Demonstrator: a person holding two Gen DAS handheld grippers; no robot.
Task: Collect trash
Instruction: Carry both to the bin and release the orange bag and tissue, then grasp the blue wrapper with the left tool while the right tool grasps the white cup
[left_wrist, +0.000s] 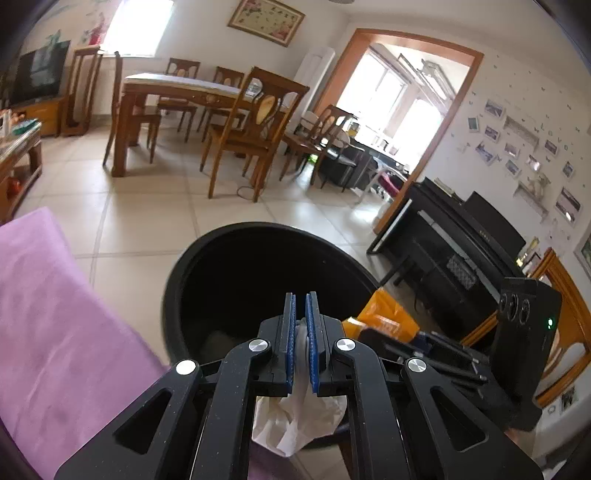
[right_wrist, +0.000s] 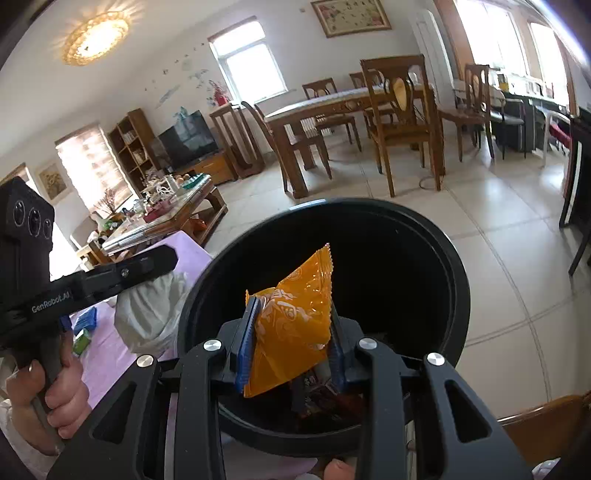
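Here, left gripper (left_wrist: 300, 314) clamps tissue (left_wrist: 295, 424), right gripper (right_wrist: 291, 332) clamps wrapper (right_wrist: 291, 325), centre frame above bin (right_wrist: 454, 266); neither dropped yet.

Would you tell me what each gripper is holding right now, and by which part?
The left gripper pinches a crumpled white tissue by its upper end; the right gripper clamps an orange snack wrapper across its middle.

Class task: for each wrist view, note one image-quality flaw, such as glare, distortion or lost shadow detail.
Left wrist view: the windows beyond the archway blow out white, and the bin interior is near-black. Right wrist view: fisheye bends the floor tile lines, and the ceiling lamp glares.
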